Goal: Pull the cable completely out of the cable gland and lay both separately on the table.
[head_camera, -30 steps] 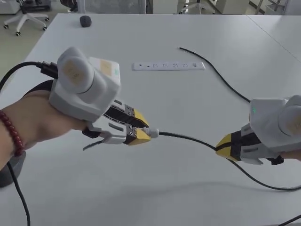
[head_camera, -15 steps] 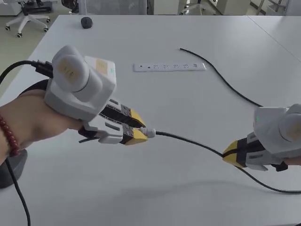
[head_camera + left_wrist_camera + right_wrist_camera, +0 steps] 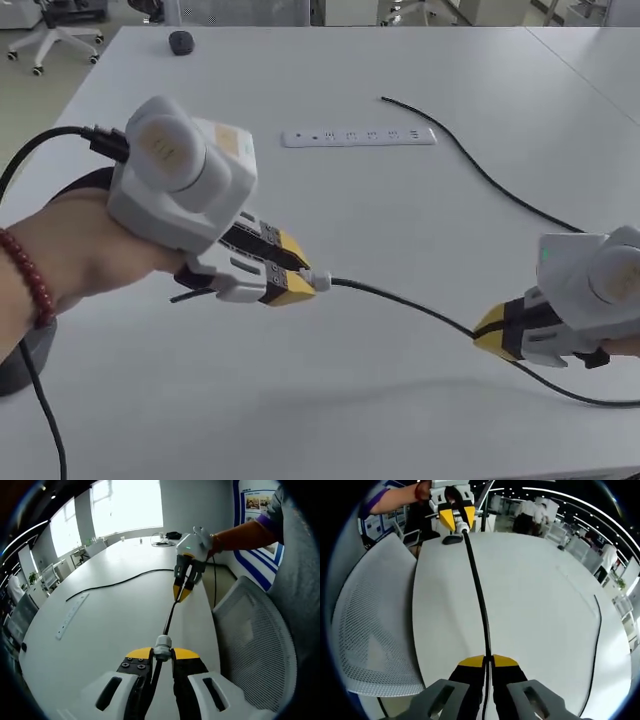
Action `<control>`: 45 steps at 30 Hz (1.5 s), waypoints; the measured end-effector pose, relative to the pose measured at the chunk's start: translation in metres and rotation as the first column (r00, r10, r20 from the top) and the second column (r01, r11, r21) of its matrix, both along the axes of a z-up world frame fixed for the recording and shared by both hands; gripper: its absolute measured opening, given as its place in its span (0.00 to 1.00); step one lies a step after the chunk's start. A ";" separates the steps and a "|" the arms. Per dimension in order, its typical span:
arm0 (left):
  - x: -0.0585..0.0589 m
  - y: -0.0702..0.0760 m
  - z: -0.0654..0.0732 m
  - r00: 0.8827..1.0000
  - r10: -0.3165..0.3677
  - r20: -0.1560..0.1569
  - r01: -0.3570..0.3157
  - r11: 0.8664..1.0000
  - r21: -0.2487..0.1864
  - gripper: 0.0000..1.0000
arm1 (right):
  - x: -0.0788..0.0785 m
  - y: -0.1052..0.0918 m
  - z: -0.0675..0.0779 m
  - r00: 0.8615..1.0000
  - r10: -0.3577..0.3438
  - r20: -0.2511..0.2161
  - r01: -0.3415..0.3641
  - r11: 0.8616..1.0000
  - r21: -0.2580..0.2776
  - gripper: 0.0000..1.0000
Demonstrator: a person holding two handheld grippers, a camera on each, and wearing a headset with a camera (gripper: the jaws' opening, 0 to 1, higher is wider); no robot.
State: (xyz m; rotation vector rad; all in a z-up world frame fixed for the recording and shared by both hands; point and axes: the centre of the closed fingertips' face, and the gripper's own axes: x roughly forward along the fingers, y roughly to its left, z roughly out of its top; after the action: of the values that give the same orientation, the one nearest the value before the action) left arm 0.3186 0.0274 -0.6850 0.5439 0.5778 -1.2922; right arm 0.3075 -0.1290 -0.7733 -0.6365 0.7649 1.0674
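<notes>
On the near side of the power strip (image 3: pixel 358 138), above the table (image 3: pixel 330 400), the right gripper's (image 3: pixel 488 332) fingers pinch the cable (image 3: pixel 400 301). The left gripper's (image 3: pixel 299 276) fingers pinch the cable gland (image 3: pixel 320 282), with the cable running through it.

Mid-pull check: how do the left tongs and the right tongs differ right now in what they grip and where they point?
The left tongs are shut on the white cable gland; the right tongs are shut on the black cable itself. In the head view the left tongs point toward the picture's right, the right tongs toward its left. Both are yellow-tipped and shut.
</notes>
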 end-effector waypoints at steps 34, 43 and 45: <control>-0.007 -0.015 0.000 1.000 -0.028 -0.010 0.028 1.000 -0.014 0.15 | -0.001 0.128 0.089 0.964 0.200 0.173 -0.231 0.956 0.182 0.03; -0.009 -0.018 0.002 0.999 -0.042 -0.005 0.042 0.999 -0.022 0.15 | -0.003 0.135 0.088 0.960 0.224 0.167 -0.252 0.952 0.173 0.02; -0.010 -0.018 0.002 0.999 -0.045 -0.002 0.045 0.999 -0.022 0.15 | -0.003 0.136 0.087 0.958 0.230 0.169 -0.258 0.951 0.170 0.01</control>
State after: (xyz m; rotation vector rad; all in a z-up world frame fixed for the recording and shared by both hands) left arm 0.3089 0.0090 -0.6830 0.5402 0.5553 -1.3401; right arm 0.3042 0.0069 -0.6859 -0.6489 0.4554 1.2889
